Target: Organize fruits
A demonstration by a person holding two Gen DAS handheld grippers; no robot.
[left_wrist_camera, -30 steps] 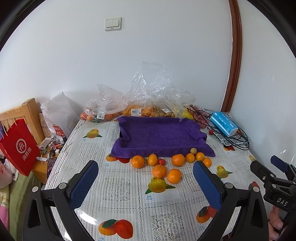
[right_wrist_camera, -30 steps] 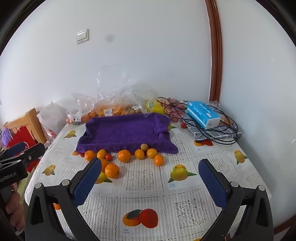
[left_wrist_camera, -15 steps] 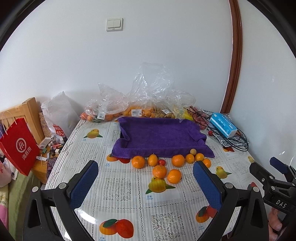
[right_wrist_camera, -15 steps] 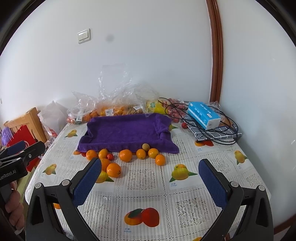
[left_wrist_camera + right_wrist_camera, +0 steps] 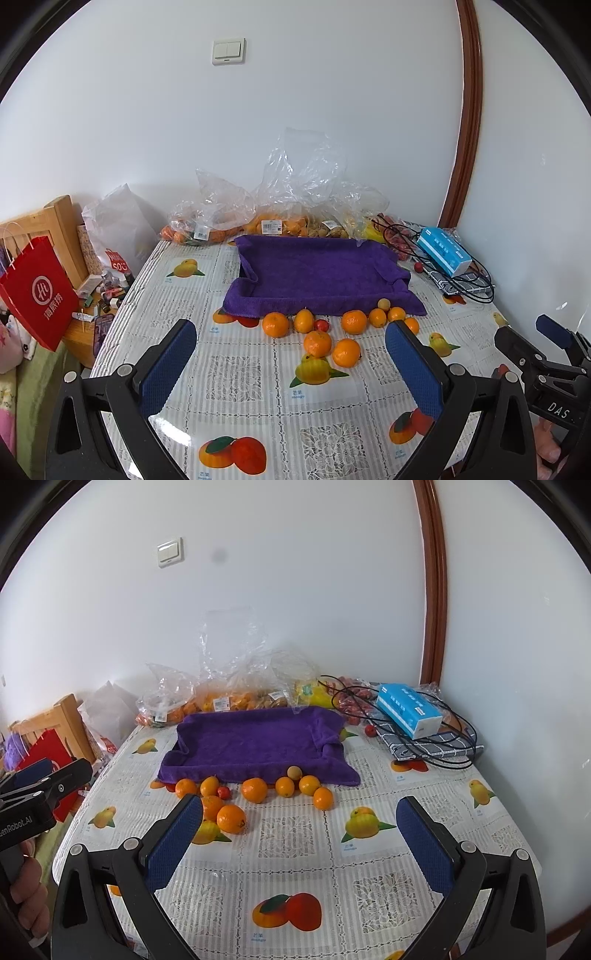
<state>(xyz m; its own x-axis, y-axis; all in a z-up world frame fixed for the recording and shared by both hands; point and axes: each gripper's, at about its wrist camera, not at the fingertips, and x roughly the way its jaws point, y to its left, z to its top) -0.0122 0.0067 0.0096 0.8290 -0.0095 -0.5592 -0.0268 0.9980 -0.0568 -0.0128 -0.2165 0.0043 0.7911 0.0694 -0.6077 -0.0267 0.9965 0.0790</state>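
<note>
1. We hold the left gripper [image 5: 291,354] above the near part of the worktop [image 5: 240,369]; its jaws stand wide open and hold nothing.
2. We hold the right gripper [image 5: 299,830] in the same way, with its jaws also wide open and nothing between them.
3. The worktop carries a cloth printed with fruit pictures, and a purple towel [image 5: 317,273] lies on a tray shape in the far middle part.
4. The fruits lie loose on the worktop just in front of the near edge of the towel: several oranges [image 5: 354,321] in a row, a small red fruit [image 5: 322,325] between two of them, and one small pale round fruit [image 5: 383,304] touching the towel edge.
5. Two more oranges [image 5: 346,352] lie nearer to us, just beside each other.
6. No fruit lies on the towel.
7. Behind the towel, against the wall, clear plastic bags [image 5: 295,206] with more orange fruit stand on the worktop.
8. On the far right corner a blue tissue box [image 5: 408,710] rests on a folded grey cloth [image 5: 436,746], with black cables [image 5: 458,734] around it.
9. A red paper bag [image 5: 38,291] hangs to the left of the worktop.
</note>
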